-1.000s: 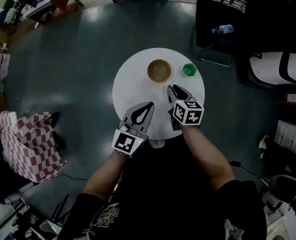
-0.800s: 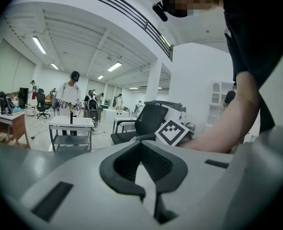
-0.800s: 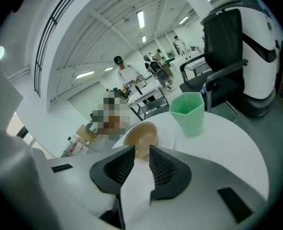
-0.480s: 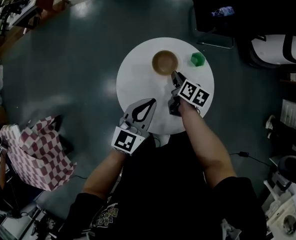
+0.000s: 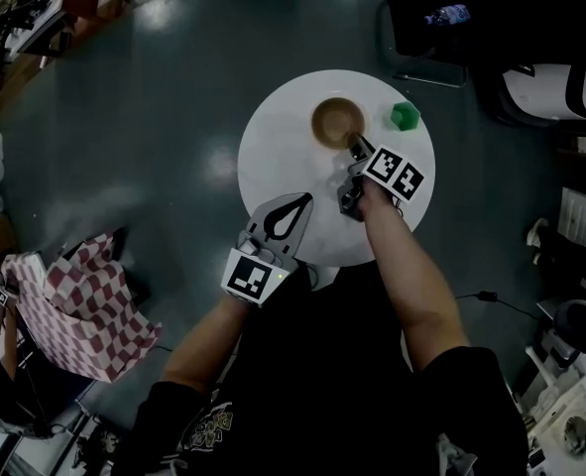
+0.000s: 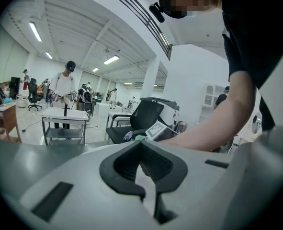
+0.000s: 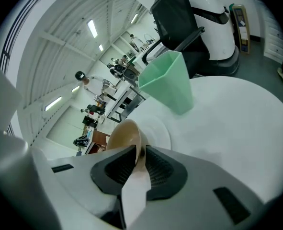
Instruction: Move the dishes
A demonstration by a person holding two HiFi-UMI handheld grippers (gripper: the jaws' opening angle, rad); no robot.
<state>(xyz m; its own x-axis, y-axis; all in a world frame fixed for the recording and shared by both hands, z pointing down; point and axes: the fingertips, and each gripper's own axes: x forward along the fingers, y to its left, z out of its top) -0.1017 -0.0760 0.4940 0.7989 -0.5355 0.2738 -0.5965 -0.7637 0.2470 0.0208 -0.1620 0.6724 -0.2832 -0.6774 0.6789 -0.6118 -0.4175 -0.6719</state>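
While the left gripper point(image 5: 302, 202) hovers over the white surface point(image 5: 273, 157), fingers clenched on nothing, the right gripper point(image 5: 353, 146) has its fingers grasping the rim of the brown bowl point(image 5: 335, 121). A green cup point(image 5: 404, 116) stands nearby.

Head view is dimly exposed, with the table point(image 5: 273, 167) washed out and glare seen on the floor point(image 5: 216, 157). Gripper views are lit by ceiling strips point(image 6: 35, 31); edges are bent and vignetted.

tan bowl point(image 5: 337, 122) on white plate point(image 7: 160, 131), upright green cup point(image 5: 404, 116) nearby
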